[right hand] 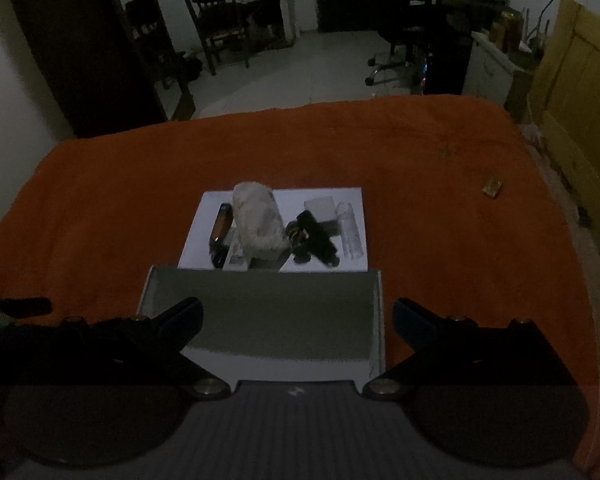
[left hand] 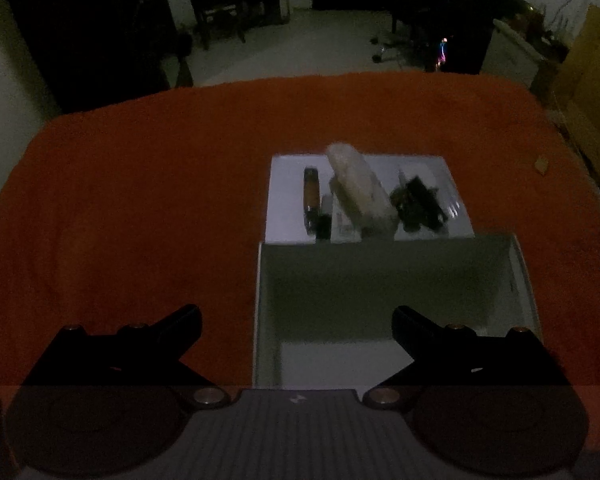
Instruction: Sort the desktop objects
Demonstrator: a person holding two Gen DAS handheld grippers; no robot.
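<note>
An open white box [left hand: 388,280] [right hand: 260,316] stands on the orange cloth, nothing visible inside it. Behind it lies a white sheet [left hand: 288,200] [right hand: 324,196] carrying a pale wrapped bundle [left hand: 358,190] [right hand: 258,220], a brown tube [left hand: 311,196] [right hand: 221,226], a black clip-like item [left hand: 420,204] [right hand: 318,240] and a small clear packet [right hand: 350,232]. My left gripper [left hand: 296,320] is open, hovering over the box's near left wall. Over the box's near side, my right gripper [right hand: 296,316] is open too. Neither holds anything.
The orange cloth [left hand: 140,200] [right hand: 460,240] covers the table. A small yellowish scrap [right hand: 493,187] [left hand: 542,165] lies at the far right. A dark gripper tip [right hand: 24,306] shows at the left edge. Chairs, a desk and a wooden door stand beyond the table.
</note>
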